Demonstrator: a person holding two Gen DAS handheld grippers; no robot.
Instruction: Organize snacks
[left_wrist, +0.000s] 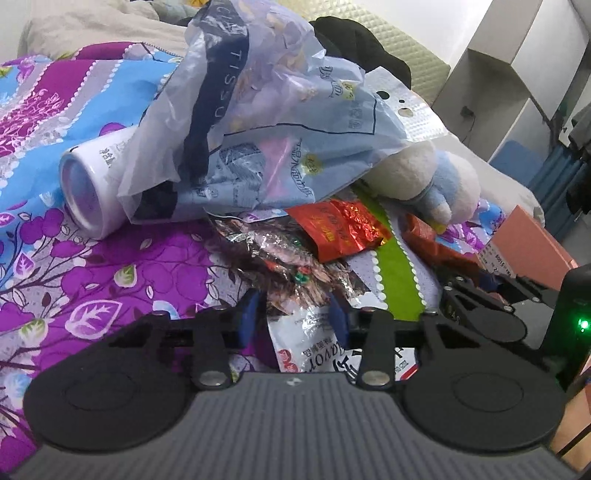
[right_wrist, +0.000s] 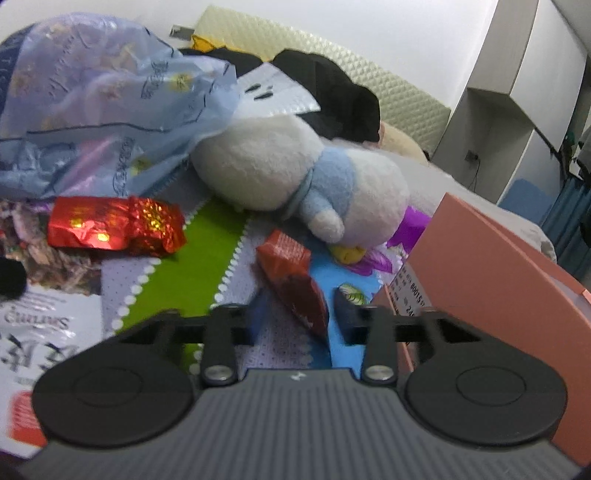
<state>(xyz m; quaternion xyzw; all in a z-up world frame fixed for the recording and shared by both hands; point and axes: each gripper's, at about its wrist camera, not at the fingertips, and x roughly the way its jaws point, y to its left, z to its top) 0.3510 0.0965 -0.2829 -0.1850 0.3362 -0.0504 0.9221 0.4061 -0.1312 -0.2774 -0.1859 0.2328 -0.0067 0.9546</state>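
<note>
My left claw (left_wrist: 293, 317) stands half apart astride the big shrimp snack bag (left_wrist: 314, 350), whose pads do not press it yet. My right claw (right_wrist: 299, 319) is also apart, around the small red packet (right_wrist: 291, 280) on the bed cover (right_wrist: 177, 273). Both seem light, crinkly and slippery; I would pinch a flat sealed edge. Farther lies the foil red pouch (right_wrist: 114, 225).

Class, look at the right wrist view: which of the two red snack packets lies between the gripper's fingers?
The dark red packet beside the pink box, between the right gripper fingers. The shiny foil packet lies farther left.
</note>
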